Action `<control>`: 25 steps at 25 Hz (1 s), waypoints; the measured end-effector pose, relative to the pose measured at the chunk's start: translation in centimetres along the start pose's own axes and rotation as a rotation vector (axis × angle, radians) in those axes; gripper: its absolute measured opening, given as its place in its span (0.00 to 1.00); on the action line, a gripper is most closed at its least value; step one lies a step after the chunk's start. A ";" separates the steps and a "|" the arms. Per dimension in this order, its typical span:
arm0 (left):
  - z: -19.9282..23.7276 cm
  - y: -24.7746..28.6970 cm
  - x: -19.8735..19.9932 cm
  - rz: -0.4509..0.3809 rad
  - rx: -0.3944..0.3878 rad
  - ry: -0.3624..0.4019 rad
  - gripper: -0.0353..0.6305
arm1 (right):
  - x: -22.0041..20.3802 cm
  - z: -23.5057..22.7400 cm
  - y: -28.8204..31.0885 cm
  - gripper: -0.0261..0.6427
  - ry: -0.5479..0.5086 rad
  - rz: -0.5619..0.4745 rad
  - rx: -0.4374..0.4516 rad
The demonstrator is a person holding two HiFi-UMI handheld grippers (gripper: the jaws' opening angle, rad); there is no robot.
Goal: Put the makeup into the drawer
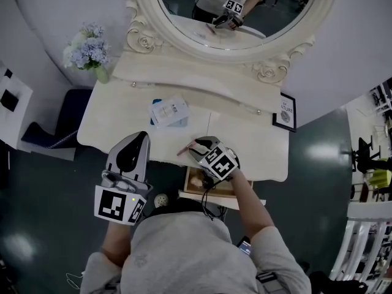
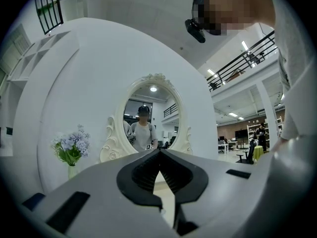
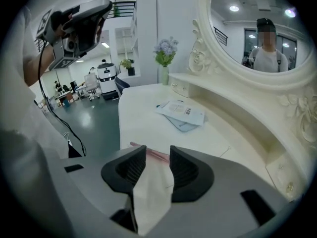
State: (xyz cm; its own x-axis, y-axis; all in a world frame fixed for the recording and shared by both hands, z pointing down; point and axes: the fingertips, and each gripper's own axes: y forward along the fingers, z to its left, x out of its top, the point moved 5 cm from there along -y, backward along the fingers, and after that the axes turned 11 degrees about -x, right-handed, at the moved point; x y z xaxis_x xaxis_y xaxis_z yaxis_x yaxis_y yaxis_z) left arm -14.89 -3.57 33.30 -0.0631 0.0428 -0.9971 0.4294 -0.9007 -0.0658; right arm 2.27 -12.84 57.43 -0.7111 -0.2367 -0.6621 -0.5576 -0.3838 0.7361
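A thin pink makeup pencil (image 1: 185, 147) lies on the white dressing table (image 1: 122, 127) near its front edge. My right gripper (image 1: 197, 146) points down at it, open, and in the right gripper view the pencil (image 3: 153, 153) lies just past the tips of the right gripper (image 3: 158, 150), crossing the gap without touching the pads. Under the table's edge, beneath my right hand, a wood-lined drawer (image 1: 191, 192) stands pulled out. My left gripper (image 1: 133, 141) hovers level to the left, shut and holding nothing; its tips (image 2: 159, 151) meet.
A white and blue booklet (image 1: 168, 113) lies mid-table. A vase of pale flowers (image 1: 89, 51) stands at the back left, a small framed card (image 1: 285, 111) at the back right. The oval mirror (image 1: 239, 11) rises behind a raised shelf. A dark seat (image 1: 61, 124) is left of the table.
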 end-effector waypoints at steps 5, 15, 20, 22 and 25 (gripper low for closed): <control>0.2 -0.1 0.0 0.002 0.009 -0.002 0.07 | -0.4 0.5 1.0 0.27 -0.067 0.061 0.040; 0.6 -0.2 -0.2 0.008 0.022 -0.009 0.07 | 0.0 1.1 3.0 0.28 -0.323 0.152 0.116; 1.0 -0.4 -0.3 0.011 0.034 -0.018 0.07 | 0.0 1.1 3.4 0.28 -0.314 0.184 0.176; 1.1 -0.4 -0.4 0.011 0.038 -0.021 0.07 | -0.2 0.9 3.6 0.25 -0.261 0.186 0.202; 1.2 -0.4 -0.4 0.009 0.037 -0.022 0.07 | -0.5 0.7 3.9 0.24 -0.209 0.169 0.208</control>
State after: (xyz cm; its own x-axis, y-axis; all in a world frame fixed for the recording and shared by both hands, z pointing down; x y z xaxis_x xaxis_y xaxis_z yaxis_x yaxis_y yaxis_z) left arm -16.11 -3.77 33.82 -0.0792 0.0255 -0.9965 0.3964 -0.9164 -0.0549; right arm 0.17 -13.61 60.67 -0.8613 -0.0849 -0.5010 -0.4847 -0.1589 0.8601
